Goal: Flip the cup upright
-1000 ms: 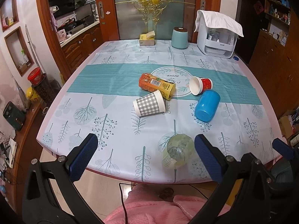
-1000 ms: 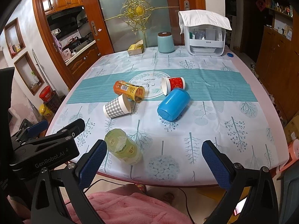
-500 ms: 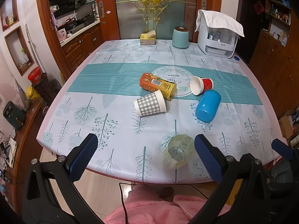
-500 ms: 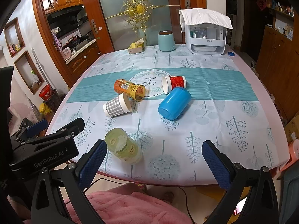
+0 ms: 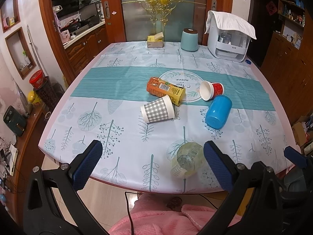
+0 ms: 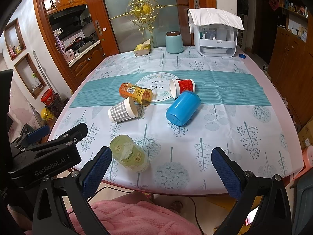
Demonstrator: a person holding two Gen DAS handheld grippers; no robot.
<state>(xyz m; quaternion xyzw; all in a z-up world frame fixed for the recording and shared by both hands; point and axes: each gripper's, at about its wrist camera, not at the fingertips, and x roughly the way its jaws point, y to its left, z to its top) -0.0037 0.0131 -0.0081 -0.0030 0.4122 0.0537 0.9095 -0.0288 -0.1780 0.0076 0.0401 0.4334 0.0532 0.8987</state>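
A: On the tabletop (image 5: 82,105), what's standing?
B: Nothing; I'm seeing the translucent yellow-green plastic cup (image 5: 187,159) lying nearest, both claws — left claw (image 5: 151,164), right claw (image 6: 161,171) — gaping, empty.

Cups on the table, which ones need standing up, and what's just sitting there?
To flip: grey checked paper cup, red paper cup, blue plastic cup, clear green plastic cup, orange-yellow tube cup.

Just there: teal canister, yellow tissue box, white towel-covered appliance.

Five cups lie tipped on the table (image 5: 64,121). The clear cup (image 5: 186,159) rests between the left gripper's (image 5: 150,164) spread fingers.
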